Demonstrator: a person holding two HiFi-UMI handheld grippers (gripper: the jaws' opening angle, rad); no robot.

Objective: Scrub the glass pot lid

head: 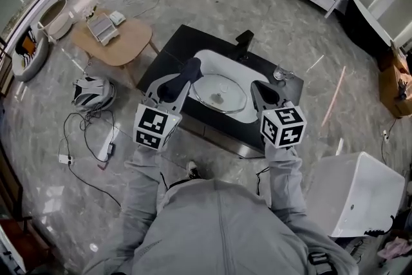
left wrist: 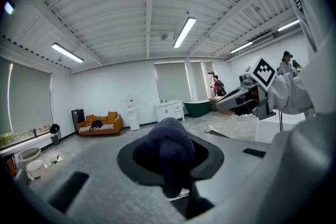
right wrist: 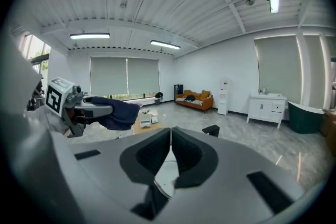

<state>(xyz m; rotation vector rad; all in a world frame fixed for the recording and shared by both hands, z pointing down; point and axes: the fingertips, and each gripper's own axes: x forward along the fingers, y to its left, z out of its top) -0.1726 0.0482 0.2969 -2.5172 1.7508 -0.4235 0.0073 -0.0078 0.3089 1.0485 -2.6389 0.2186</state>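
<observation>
Marble floor surrounds a black table (head: 175, 43) with a white sink (head: 213, 56); the glass lid (head: 222, 94) lies inside it. Both arms reach forward. The left claw (head: 187, 76), at the lid's 9 o'clock, clamps a dark cloth (left wrist: 170, 147). The right claw (head: 259, 88), at 3 o'clock, is closed and empty.

Loose grey sweatshirt sleeves (head: 145, 185); left gripper (head: 190, 67) and right gripper (head: 256, 84) grey-bodied, dark jaw pads, white cubes (head: 156, 127) with black square markers behind the jaws
</observation>
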